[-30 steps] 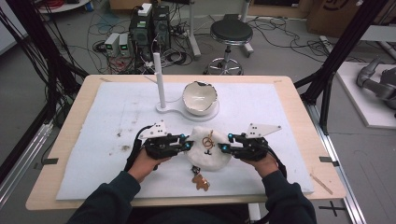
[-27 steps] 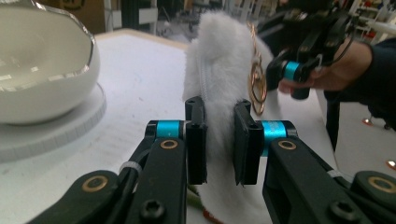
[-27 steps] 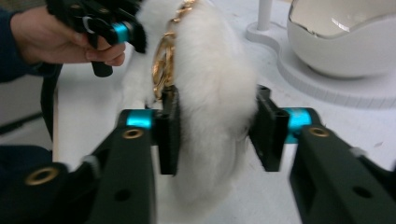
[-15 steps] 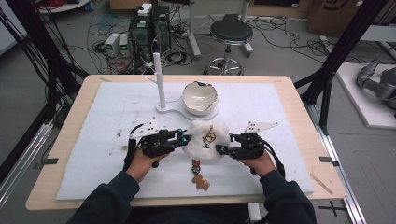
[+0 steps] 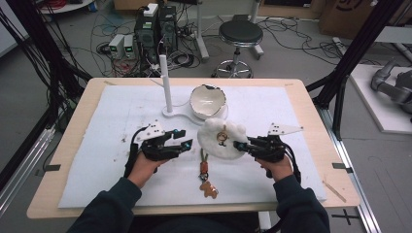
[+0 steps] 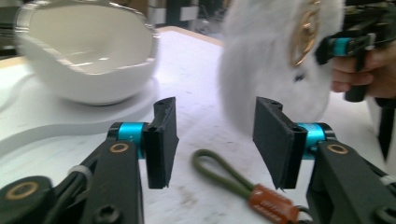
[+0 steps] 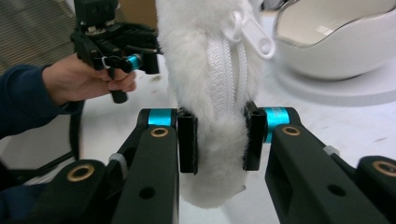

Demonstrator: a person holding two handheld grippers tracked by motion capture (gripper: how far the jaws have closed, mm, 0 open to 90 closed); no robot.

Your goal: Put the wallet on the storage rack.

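With its jaws pinching the white furry pouch point(image 7: 210, 93) along the zipper edge, the right gripper point(image 5: 252, 145) holds it upright at the tabletop's point(image 5: 291, 104) middle, near the bowl point(image 5: 208, 101). The left gripper point(image 6: 217, 140) waits spread and empty just left — probably a handover or unzipping; next it must close on the fur.

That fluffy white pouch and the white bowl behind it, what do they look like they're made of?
The fluffy white pouch looks like soft plush or faux fur: its pile is fuzzy and it dents between the right gripper's fingers. A white zipper that looks plastic runs along its edge. The white bowl looks like glossy glazed ceramic, judging by its sharp reflections and rigid uneven rim, though hard plastic cannot be ruled out.
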